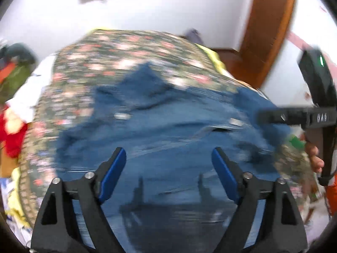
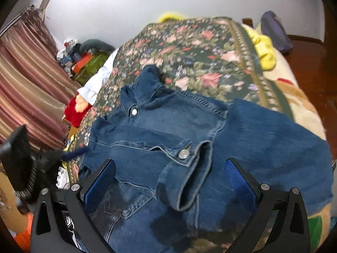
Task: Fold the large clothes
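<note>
Denim jacket (image 2: 189,139) lies amid floral bedspread (image 2: 200,48).

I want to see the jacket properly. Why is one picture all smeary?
Left wrist view: the jacket and bedspread are streaked by motion blur, and gripper shadows fall on the denim. Right wrist view: much sharper, snaps clear, only fisheye bending at the edges.

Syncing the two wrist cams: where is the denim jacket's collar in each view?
Left wrist: denim jacket collar, upper centre, blurred, peaking onto the floral bedspread.
Right wrist: collar, left of centre, above the top snap button.
Shared landmark: yellow cloth at the bedspread's far edge.
</note>
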A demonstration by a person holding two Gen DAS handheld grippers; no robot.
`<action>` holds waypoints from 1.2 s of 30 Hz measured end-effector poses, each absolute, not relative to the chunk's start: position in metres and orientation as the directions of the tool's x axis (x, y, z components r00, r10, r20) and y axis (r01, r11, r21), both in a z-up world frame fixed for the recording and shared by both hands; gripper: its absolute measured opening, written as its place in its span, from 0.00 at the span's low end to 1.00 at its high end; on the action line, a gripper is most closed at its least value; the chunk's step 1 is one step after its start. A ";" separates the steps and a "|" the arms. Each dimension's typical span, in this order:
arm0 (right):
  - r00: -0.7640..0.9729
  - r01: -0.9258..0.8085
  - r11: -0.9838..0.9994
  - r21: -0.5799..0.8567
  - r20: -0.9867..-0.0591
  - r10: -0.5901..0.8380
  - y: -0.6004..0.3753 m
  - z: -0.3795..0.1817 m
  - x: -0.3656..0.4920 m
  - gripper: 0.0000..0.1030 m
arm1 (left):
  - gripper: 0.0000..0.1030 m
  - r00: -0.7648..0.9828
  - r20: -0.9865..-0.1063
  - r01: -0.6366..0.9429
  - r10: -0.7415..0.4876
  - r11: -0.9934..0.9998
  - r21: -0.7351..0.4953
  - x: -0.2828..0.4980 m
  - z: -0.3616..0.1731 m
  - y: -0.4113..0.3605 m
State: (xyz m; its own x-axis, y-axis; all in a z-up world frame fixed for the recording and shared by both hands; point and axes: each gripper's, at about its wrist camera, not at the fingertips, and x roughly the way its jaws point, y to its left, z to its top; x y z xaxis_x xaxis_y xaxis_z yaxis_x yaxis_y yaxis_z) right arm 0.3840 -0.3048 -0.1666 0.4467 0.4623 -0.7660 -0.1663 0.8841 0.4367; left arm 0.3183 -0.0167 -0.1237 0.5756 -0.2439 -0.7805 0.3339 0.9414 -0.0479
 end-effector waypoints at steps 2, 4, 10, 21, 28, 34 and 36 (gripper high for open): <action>0.416 -0.154 0.890 0.429 -0.789 0.452 -0.298 -0.178 0.392 0.97 | 0.83 0.604 -0.781 0.246 -0.159 0.969 -0.007 0.330 -0.127 0.021; 0.378 -0.133 0.901 0.414 -0.819 0.432 -0.292 -0.195 0.402 0.89 | 0.83 0.606 -0.791 0.154 -0.081 0.988 0.017 0.346 -0.138 0.066; 0.312 -0.075 0.911 0.405 -0.858 0.407 -0.286 -0.228 0.425 0.69 | 0.83 0.533 -0.846 -0.046 0.022 0.999 -0.003 0.391 -0.186 0.163; 0.412 -0.130 0.938 0.322 -0.843 0.346 -0.273 -0.198 0.425 0.15 | 0.83 0.482 -0.865 -0.115 0.137 0.989 0.092 0.441 -0.248 0.192; 0.562 -0.165 0.955 0.248 -0.771 0.298 -0.277 -0.142 0.425 0.07 | 0.83 0.492 -0.857 -0.103 0.155 0.987 0.120 0.435 -0.239 0.188; 0.562 -0.122 0.973 0.197 -0.794 0.231 -0.293 -0.148 0.437 0.07 | 0.83 0.460 -0.866 -0.153 0.195 0.978 0.139 0.435 -0.250 0.189; 0.541 -0.098 0.977 0.187 -0.814 0.210 -0.297 -0.162 0.434 0.07 | 0.84 0.461 -0.855 -0.139 0.237 0.971 0.195 0.432 -0.255 0.181</action>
State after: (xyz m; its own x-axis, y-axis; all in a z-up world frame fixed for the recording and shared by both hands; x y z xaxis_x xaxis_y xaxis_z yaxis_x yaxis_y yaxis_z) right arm 0.4342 -0.2967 -0.1623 0.5411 0.2104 -0.8143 -0.0982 0.9774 0.1872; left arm 0.4324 0.1810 -0.2552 0.4606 0.2374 -0.8553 -0.1386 0.9710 0.1949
